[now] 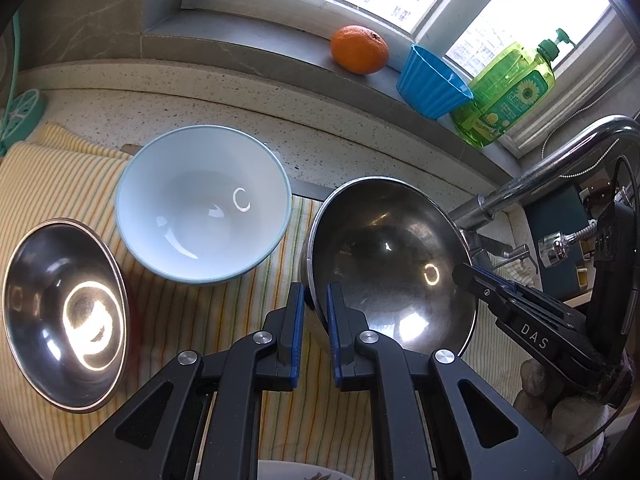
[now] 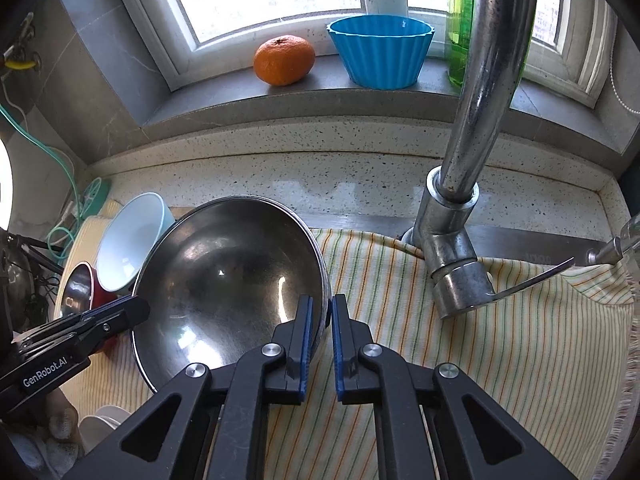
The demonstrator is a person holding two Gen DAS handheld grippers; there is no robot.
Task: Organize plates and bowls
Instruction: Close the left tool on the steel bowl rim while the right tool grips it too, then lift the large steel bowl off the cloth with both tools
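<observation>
the big steel bowl (image 1: 394,260) stands tilted on the striped cloth (image 1: 168,320), between the two grippers, and each gripper has its rim between its blue pads. the left gripper (image 1: 314,320) is closed almost fully on the left side of the rim: one finger is inside the bowl and one outside, with only the thin metal edge between them. the right gripper (image 2: 322,328) holds the opposite side of the rim in the same manner, its jaws nearly together around the edge. in the left wrist view the right gripper comes in from the right edge and touches the bowl at its rim.

on the same cloth, to the left of the big steel bowl, there is a light blue bowl (image 1: 204,204), upright and near it. further left, close to the left edge of the cloth, lies a smaller steel bowl (image 1: 66,312), which is tilted; in the right wrist view its outside looks red. a white dish (image 2: 100,424) shows only in part at the near edge of the cloth.

behind the cloth is the speckled counter (image 2: 280,176), and the tap (image 2: 464,216) rises at the back right part of the cloth. on the window sill (image 2: 240,100) stand an orange (image 2: 284,60), a blue fluted cup (image 2: 380,50) just beside it, and a green soap bottle (image 1: 508,92) next to the cup.
</observation>
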